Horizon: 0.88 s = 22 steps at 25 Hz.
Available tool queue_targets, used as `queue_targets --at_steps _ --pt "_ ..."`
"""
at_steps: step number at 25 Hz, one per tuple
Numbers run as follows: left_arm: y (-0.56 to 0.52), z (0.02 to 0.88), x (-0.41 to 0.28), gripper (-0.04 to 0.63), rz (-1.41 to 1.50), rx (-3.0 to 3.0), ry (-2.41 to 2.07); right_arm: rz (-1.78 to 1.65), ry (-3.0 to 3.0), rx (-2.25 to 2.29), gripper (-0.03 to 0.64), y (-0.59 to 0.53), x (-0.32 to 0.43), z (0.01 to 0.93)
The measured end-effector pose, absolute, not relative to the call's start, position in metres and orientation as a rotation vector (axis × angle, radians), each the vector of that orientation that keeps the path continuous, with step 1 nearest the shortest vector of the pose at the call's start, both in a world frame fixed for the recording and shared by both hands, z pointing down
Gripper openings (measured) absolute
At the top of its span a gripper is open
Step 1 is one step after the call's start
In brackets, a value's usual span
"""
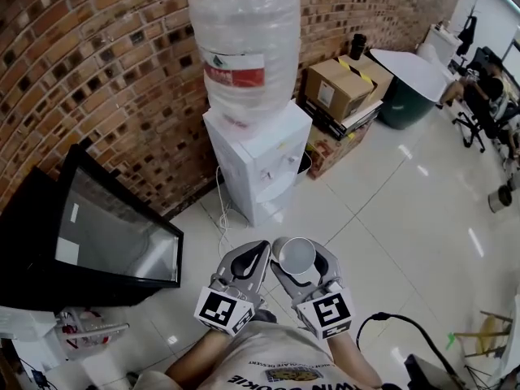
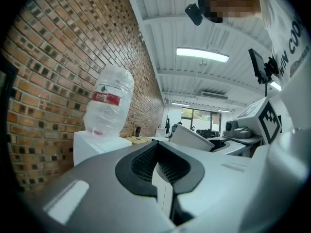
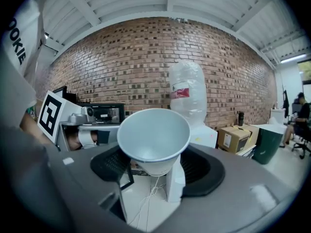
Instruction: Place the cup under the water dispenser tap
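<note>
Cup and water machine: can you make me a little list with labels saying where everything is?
cup: white, empty, held up over the floor
right gripper: jaws closed on the cup
left gripper: jaws together, nothing in them
water dispenser: white, against the brick wall, ahead of both grippers
bottle: big, on top of the water dispenser
cup at dispenser: not yet, well apart from it

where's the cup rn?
Head view, low centre: the cup sits clamped in the right gripper, beside the left gripper, short of the white water dispenser.
</note>
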<state>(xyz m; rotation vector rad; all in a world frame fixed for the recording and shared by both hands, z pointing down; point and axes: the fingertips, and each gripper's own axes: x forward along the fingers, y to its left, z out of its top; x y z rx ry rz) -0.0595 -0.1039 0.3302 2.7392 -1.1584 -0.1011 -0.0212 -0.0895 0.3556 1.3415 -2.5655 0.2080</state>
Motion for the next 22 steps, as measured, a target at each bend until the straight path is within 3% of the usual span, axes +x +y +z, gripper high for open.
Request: queue_targets --at_steps 22 --pt "-0.155 0.356 -0.067 -0.008 -0.095 2.696 -1.172 0.169 -2.504 1.335 0.325 -0.165 -0.022 0.382"
